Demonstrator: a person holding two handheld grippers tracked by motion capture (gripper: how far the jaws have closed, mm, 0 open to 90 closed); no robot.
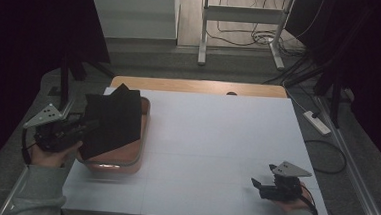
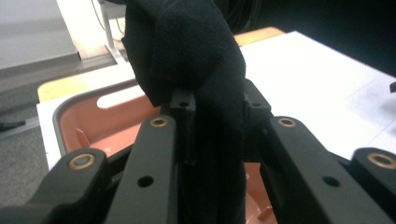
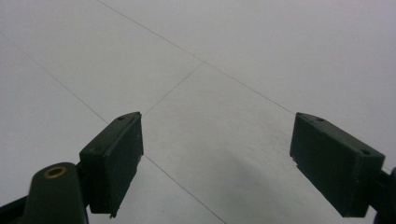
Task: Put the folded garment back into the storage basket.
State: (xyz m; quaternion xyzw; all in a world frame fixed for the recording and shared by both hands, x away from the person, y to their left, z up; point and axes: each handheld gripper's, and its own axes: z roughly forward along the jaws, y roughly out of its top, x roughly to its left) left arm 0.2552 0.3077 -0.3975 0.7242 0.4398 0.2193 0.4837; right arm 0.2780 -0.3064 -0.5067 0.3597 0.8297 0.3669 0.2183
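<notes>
The left gripper (image 1: pixel 84 127) pinches a crumpled black cloth (image 1: pixel 113 118) above the orange plastic tray (image 1: pixel 140 154), not yet released; the right gripper (image 1: pixel 264 186), jaws spread, idles.

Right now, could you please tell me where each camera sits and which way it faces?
High view: above the person's side, facing forward and down on the white table; both forearms and tongs enter below.
Left gripper view: rides the left tongs, facing the black cloth they clamp above the orange tray.
Right gripper view: rides the open right tongs, facing bare tabletop.
The high view and the left gripper view share the cloth and tray.
</notes>
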